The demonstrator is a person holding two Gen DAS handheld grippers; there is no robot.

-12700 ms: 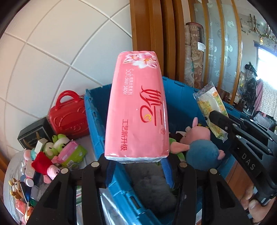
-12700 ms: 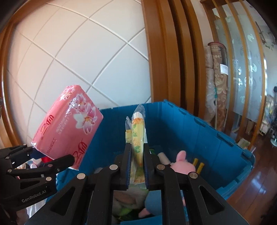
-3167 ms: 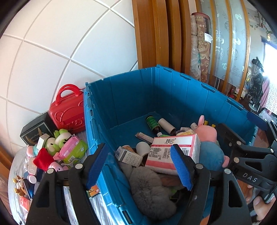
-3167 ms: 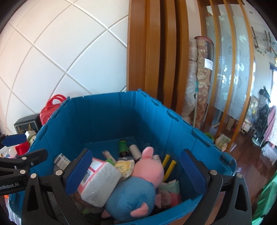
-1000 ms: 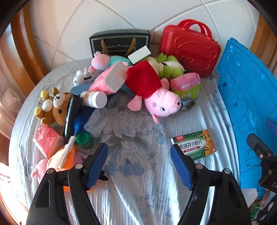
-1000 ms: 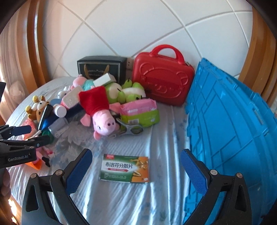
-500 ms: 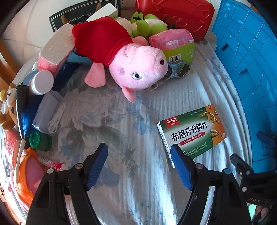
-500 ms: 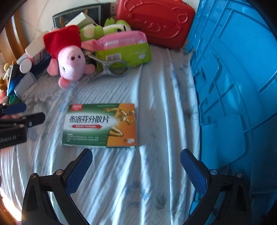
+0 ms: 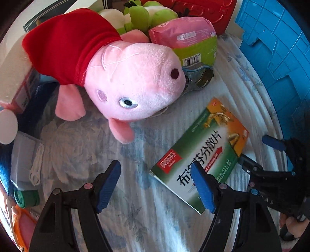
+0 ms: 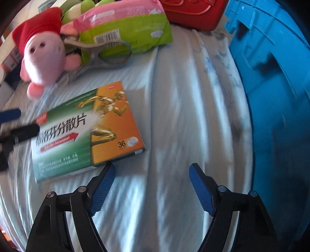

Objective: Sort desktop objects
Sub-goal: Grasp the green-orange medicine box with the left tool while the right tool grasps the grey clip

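A green and orange medicine box (image 9: 201, 153) (image 10: 87, 128) lies flat on the pale floral cloth. My left gripper (image 9: 156, 186) hovers open low over the cloth, and its right pad (image 9: 203, 188) overlaps the box's near corner in view. My right gripper (image 10: 152, 184) is open with its jaws closing and only cloth between them. Its left fingertip (image 10: 104, 182) is at the box's near edge. Each gripper shows in the other's view, the right gripper (image 9: 257, 151) beside the box's orange end and the left gripper (image 10: 15, 122) at its green end.
A pink pig plush in a red dress (image 9: 131, 85) (image 10: 42, 52) lies beyond the box, with a pink and green pack (image 10: 126, 25) and grey scissors (image 10: 108, 56). The blue crate (image 10: 271, 97) walls the right side, with a red case (image 10: 193, 11) behind. Small items crowd the left.
Both grippers have sunk closer to the cloth, so the medicine box looms larger. The right gripper's jaws have narrowed. The left gripper's gap looks the same.
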